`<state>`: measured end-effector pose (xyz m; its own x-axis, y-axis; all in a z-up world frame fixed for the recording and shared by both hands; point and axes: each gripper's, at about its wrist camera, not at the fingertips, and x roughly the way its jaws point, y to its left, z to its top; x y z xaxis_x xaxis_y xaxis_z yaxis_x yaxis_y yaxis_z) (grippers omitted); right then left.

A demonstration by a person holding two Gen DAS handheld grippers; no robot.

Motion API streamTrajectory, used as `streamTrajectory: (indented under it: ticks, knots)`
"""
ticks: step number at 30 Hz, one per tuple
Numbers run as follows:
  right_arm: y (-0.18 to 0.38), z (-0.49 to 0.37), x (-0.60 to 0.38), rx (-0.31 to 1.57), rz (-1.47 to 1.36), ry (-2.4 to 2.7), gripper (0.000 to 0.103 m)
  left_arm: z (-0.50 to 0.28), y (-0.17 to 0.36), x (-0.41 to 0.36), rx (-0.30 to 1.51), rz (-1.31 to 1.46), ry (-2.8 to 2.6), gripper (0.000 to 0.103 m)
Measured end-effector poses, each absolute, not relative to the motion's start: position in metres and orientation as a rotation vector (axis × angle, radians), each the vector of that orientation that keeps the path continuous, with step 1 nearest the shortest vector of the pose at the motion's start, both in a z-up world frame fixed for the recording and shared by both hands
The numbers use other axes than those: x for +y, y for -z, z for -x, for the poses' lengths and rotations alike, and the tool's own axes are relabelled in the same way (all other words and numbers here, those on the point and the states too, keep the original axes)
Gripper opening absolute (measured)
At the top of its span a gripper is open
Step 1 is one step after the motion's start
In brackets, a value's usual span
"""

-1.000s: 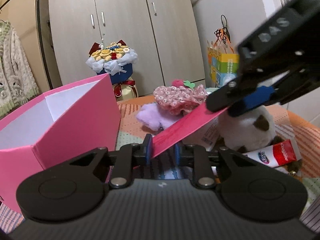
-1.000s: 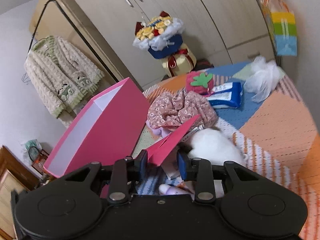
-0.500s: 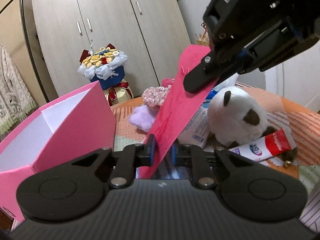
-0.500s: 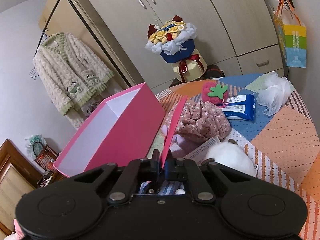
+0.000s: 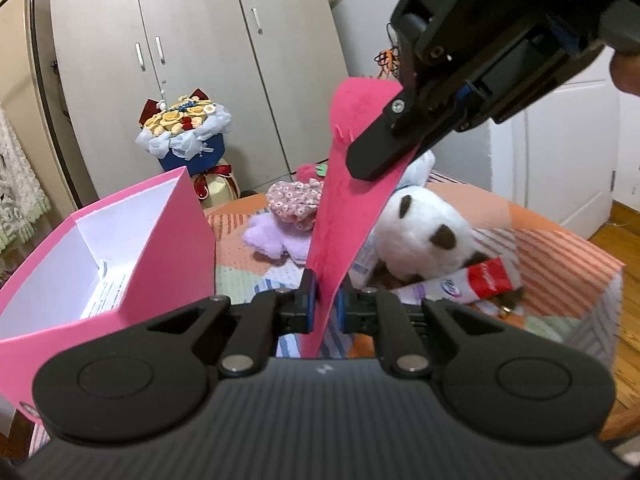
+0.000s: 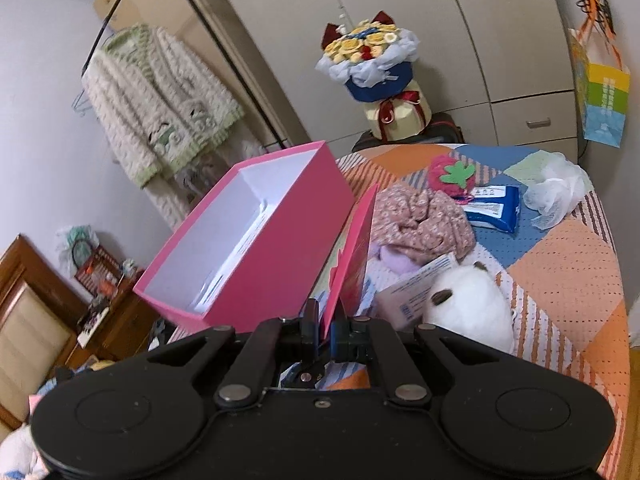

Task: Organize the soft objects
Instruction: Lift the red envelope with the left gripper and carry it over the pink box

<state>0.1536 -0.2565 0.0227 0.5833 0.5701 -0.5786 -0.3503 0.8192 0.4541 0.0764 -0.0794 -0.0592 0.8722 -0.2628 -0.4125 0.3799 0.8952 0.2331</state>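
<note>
L tool (image 5: 324, 304) was closed on the low end of a pink sheet (image 5: 344, 216); R tool (image 6: 325, 330) was clamped on the upper end of the same sheet, which stood nearly upright between them. Only the L view showed the R tool from outside, above and to the right, its fingers (image 5: 380, 152) pinching the sheet near the top edge. Only the R view showed the sheet edge-on, just beside the pink box (image 6: 256, 240), w/ a narrow gap between them.

Box was open at the top, white inside, w/ a paper lying in it; it stood at the left edge of the tabletop (image 6: 568, 280). Soft things lay right of the sheet: white plush (image 5: 420, 236), floral cloth (image 6: 420, 216), lilac cloth (image 5: 272, 236), strawberry plush (image 6: 452, 170). A toothpaste tube (image 5: 472, 280), seen in L view only, touched the white plush. Wipes pack (image 6: 494, 208) and white mesh puff (image 6: 556, 192) showed only in R view, at the far side. Bare quilted surface was on the right of the tabletop.
</note>
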Motion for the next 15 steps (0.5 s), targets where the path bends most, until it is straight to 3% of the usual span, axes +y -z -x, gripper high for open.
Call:
streamTrajectory:
  ticks: [15]
  knots:
    - [-0.062,-0.094,-0.19,0.862,-0.154,-0.723,0.008,0.01,0.03,-0.027,0.432,-0.349,0.311,0.009]
